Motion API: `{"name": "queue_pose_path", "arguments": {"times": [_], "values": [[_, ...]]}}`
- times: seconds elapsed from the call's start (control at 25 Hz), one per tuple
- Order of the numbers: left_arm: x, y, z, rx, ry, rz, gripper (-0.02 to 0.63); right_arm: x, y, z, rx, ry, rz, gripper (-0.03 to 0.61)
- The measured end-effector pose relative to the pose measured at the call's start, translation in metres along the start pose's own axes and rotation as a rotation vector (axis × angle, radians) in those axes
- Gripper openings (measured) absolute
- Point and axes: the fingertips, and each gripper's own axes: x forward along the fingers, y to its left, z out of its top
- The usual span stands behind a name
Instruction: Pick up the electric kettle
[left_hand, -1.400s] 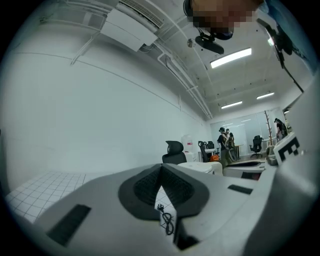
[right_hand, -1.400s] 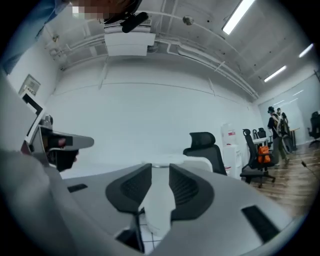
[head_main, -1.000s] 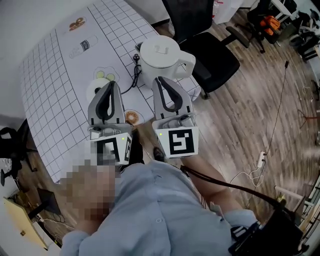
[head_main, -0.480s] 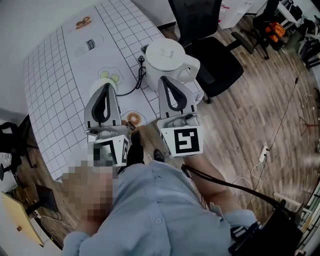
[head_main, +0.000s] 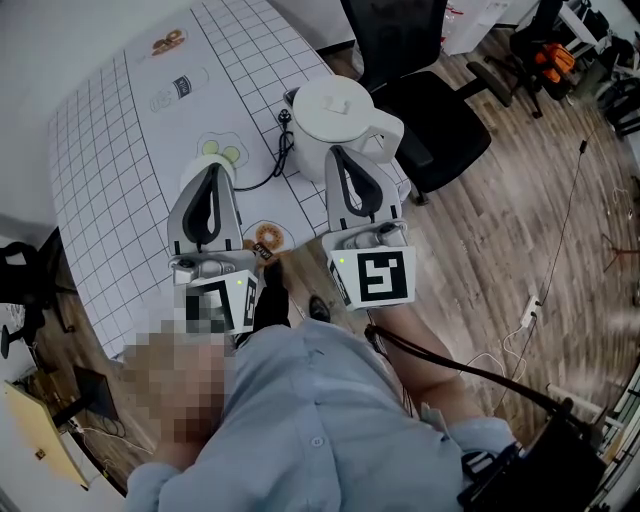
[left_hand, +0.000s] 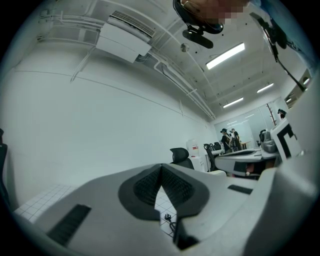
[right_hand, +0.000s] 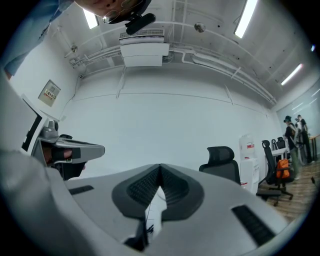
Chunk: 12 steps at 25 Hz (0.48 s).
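Note:
A white electric kettle (head_main: 335, 118) with a lid and a side handle (head_main: 388, 132) stands near the right edge of the grid-patterned table (head_main: 110, 170). Its black cord (head_main: 272, 160) trails to the left. My right gripper (head_main: 339, 153) is held level just in front of the kettle, its jaws shut with nothing between them; the tips also meet in the right gripper view (right_hand: 160, 168). My left gripper (head_main: 212, 172) hangs over the table to the kettle's left, also shut and empty, as the left gripper view (left_hand: 161, 168) shows. A plug (left_hand: 167, 217) shows below its tips.
A black office chair (head_main: 425, 95) stands close behind the kettle on the wooden floor. Printed pictures lie on the cloth: a donut (head_main: 265, 239), green slices (head_main: 220, 152), a can (head_main: 180, 88). A power strip (head_main: 526, 315) and cables lie on the floor at right.
The head view has shifted slightly. Both grippers keep about the same places in front of the kettle and stay shut.

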Motion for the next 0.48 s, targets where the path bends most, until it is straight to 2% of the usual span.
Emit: {"name": "queue_pose_path", "arguments": {"times": [0.48], "values": [[0.0010, -0.0015, -0.0008, 0.001, -0.001, -0.007, -0.002, 0.0006, 0.0011, -0.0022, -0.010, 0.002, 0.004, 0.000]]}}
